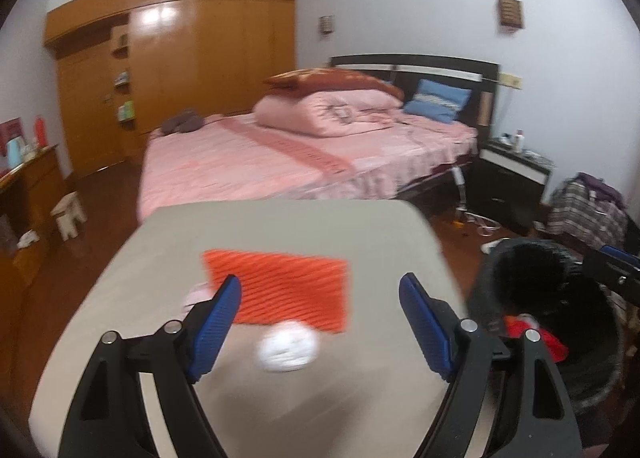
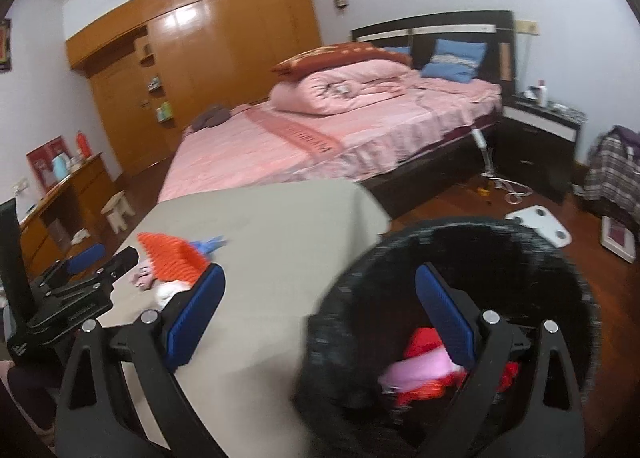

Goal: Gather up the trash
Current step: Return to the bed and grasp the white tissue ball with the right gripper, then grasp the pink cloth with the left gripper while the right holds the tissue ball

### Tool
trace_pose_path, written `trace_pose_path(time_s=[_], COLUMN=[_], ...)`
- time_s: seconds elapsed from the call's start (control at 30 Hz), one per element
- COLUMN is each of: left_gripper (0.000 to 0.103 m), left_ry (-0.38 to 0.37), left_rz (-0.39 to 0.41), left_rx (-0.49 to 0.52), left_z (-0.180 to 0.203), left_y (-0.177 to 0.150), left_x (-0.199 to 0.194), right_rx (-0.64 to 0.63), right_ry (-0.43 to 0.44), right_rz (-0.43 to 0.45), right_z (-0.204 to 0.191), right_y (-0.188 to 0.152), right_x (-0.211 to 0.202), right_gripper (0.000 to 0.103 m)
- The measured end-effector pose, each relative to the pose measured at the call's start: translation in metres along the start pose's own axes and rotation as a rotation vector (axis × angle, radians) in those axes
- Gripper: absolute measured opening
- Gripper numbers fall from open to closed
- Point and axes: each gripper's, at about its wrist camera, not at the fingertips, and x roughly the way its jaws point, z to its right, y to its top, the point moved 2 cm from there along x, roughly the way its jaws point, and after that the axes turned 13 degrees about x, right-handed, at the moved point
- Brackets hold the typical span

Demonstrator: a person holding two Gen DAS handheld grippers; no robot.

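A grey table (image 1: 280, 226) carries an orange ribbed mat (image 1: 280, 286), a crumpled white paper wad (image 1: 287, 346) and a pink scrap (image 1: 196, 296). My left gripper (image 1: 320, 318) is open above the table, with the white wad between its fingers and a little below. A black trash bin (image 2: 452, 298) stands off the table's right edge, with red and pink trash (image 2: 420, 366) inside. My right gripper (image 2: 320, 306) is open and empty, its right finger over the bin mouth. In the right wrist view the mat (image 2: 168, 258) lies by a blue scrap (image 2: 210, 244).
A pink bed (image 1: 300, 154) stands behind the table, a wooden wardrobe (image 1: 192, 58) beyond it. A dark nightstand (image 1: 512, 178), cables and a white scale (image 2: 540, 224) are on the floor to the right. A wooden desk (image 1: 28, 186) and small stool (image 1: 70, 214) are to the left.
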Motion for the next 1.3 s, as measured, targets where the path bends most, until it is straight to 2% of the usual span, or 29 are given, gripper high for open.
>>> trace_pose_path(time_s=[0.23,0.4,0.57,0.93,1.0,1.07,1.2,1.27,1.3], left_gripper=[0.080,0.079,0.079,0.079,0.079,0.079,0.079,0.079,0.079], left_ry=[0.101,0.147,0.177,0.175,0.174,0.170,0.159,0.154,0.152], left_rz=[-0.062,-0.095,-0.122,-0.164,-0.167,-0.170,-0.175,-0.176,-0.176], left_rx=[-0.048,-0.079,-0.106,-0.149,-0.154,-0.163,-0.175,-0.174,-0.173], left_z=[-0.060,-0.090,-0.116,-0.153,-0.156,-0.160,-0.164,-0.165,-0.165], left_y=[-0.037,-0.066,-0.088,-0.115,-0.116,-0.118,-0.119,-0.119,-0.118], left_x=[0.007,0.011,0.017,0.030,0.032,0.034,0.040,0.042,0.042], right_rx=[-0.055,-0.088,-0.105,-0.139,-0.146,-0.153,-0.154,-0.162,-0.163], right_ry=[0.091,0.122,0.121,0.073,0.067,0.060,0.052,0.044,0.040], right_rz=[-0.054,-0.097,-0.139,-0.244,-0.261,-0.280,-0.319,-0.348,-0.356], right_z=[-0.065,-0.103,-0.130,-0.166,-0.171,-0.173,-0.179,-0.181,-0.181], right_y=[-0.022,-0.041,-0.059,-0.104,-0.107,-0.110,-0.115,-0.118,-0.120], right_x=[0.042,0.070,0.099,0.152,0.159,0.166,0.178,0.184,0.186], right_gripper=[0.094,0.094,0.094,0.093,0.091,0.084,0.079,0.067,0.065])
